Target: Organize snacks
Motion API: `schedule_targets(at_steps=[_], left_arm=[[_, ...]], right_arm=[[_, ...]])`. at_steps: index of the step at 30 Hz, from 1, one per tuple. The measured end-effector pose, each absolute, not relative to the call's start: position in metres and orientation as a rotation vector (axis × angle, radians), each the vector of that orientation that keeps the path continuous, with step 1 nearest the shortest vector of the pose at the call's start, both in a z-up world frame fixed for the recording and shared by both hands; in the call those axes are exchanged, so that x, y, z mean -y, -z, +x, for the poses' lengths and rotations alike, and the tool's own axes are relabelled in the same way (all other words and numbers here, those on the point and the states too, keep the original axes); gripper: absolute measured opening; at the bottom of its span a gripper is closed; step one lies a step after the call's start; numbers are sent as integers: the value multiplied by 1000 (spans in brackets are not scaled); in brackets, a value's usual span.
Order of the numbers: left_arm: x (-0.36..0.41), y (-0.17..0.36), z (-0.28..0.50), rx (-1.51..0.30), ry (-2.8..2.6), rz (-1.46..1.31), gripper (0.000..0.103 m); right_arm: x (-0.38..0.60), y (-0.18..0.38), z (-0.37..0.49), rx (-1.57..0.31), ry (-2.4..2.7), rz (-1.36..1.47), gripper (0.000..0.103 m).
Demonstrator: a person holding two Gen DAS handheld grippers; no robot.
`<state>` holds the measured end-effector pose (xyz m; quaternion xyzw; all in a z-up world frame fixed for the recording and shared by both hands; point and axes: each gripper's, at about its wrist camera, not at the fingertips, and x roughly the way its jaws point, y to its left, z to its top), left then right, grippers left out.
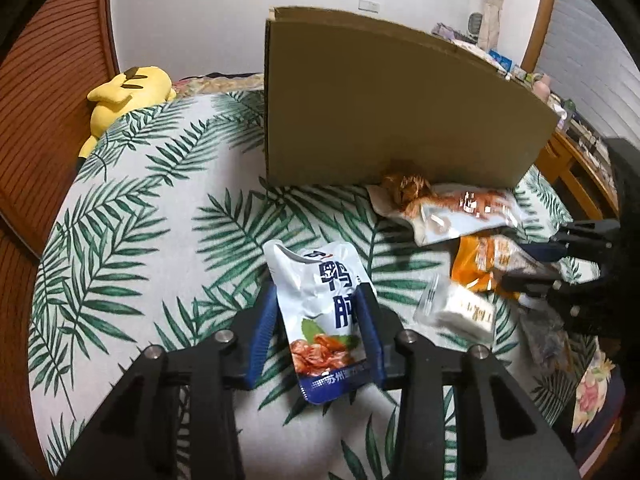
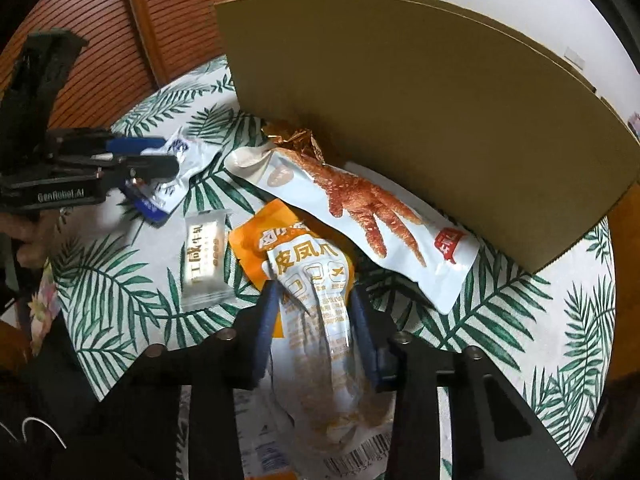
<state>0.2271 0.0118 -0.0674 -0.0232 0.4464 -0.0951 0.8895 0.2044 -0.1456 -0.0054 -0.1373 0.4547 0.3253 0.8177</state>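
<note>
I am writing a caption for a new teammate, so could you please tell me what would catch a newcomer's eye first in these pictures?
The tall cardboard box stands at the back of the leaf-patterned cloth. In front of it lie snack packs, the largest a white pack printed with a chicken foot. Each gripper is shut on a pack: the left gripper on a white and blue pouch, the right gripper on an orange and white pouch.

Left gripper [image 1: 322,300], right gripper [image 2: 314,300]: jaws clamped.
</note>
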Motion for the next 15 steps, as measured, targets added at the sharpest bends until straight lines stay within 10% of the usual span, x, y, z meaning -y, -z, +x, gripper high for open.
schedule_targets(at_steps=[15], left_arm=[[-9,59,208,-883,222,-50,38]], right_arm=[[153,-7,183,-893,-672,-295,29]])
